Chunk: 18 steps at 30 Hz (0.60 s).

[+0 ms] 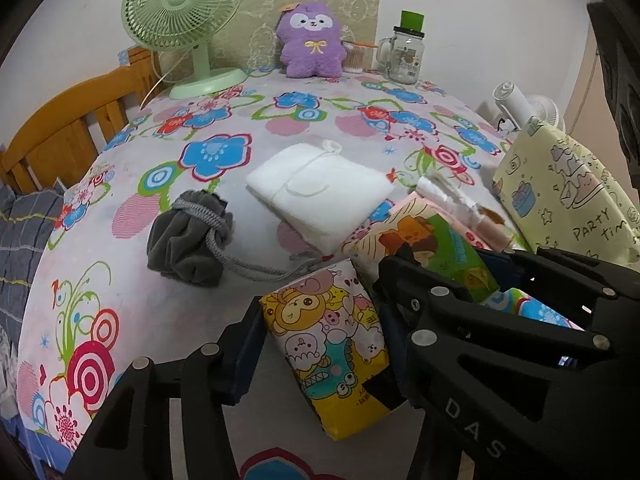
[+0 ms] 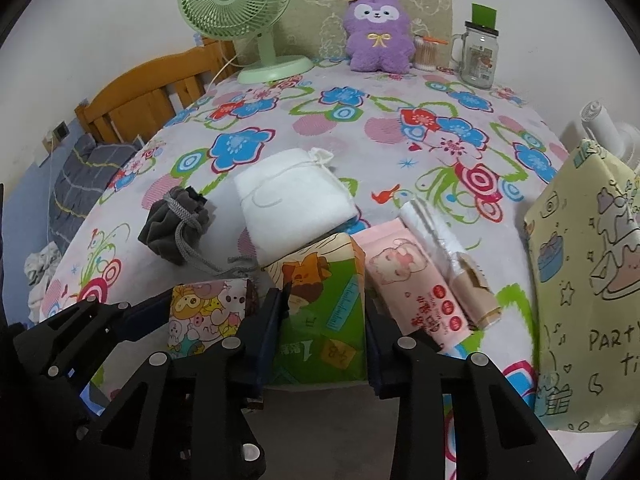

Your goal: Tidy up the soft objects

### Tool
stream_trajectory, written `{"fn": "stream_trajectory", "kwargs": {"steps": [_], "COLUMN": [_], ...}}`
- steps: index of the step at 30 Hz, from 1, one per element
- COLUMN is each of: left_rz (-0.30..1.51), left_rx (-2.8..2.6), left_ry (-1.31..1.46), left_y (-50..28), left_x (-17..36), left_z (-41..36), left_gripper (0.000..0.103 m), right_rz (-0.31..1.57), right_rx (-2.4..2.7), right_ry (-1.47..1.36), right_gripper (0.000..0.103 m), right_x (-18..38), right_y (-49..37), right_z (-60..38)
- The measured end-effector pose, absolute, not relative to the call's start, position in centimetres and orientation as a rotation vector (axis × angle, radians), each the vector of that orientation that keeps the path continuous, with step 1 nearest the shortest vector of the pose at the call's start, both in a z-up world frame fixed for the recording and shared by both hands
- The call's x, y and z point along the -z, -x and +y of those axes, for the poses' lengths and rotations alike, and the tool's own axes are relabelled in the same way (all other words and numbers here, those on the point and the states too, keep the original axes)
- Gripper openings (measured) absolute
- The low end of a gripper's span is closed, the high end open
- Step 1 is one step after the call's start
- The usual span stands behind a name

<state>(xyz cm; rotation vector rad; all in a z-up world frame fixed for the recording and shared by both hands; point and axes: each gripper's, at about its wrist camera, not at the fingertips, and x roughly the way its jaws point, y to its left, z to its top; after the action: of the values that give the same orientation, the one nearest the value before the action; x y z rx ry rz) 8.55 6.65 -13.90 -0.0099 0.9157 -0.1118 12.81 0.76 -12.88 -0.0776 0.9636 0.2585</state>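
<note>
- The floral cloth covers the whole table in both views; the left view shows more of its near left corner, the right view more of its right side.
- A yellow bag printed "PARTY" stands at the right edge; the right view shows most of its face, the left view only its upper part.
- A green fan and a purple plush stand at the far edge, with a glass jar to the plush's right.
- A white pouch lies mid-table, a grey pouch to its left, well apart from the grippers.
- The left gripper has a yellow tissue pack between its fingers, both pads against the pack's sides; the right view shows only the pack's top.
- The right gripper has a green tissue pack between its fingers, pads pressed to its sides; in the left view that gripper's black frame hides much of the pack.
- A pink pack lies just right of the green one, plain in the right view, a mere edge in the left.
- A white roll on a cardboard core lies beside the pink pack.
</note>
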Motion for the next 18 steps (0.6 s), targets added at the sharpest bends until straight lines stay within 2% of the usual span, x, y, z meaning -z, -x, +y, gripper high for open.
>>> {"fn": "stream_trajectory", "kwargs": {"steps": [18], "left_rz": [0.846], "left_rx": [0.126], "left_ry": [-0.014], "left_y": [-8.6], "left_x": [9.8], "left_z": [4.5], "left_gripper": [0.058], "right_rz": [0.879], "right_rx": [-0.222], "right_ry": [0.062], "right_gripper": [0.039], "right_x": [8.3], "right_y": [-12.3], "right_z": [-1.2]}}
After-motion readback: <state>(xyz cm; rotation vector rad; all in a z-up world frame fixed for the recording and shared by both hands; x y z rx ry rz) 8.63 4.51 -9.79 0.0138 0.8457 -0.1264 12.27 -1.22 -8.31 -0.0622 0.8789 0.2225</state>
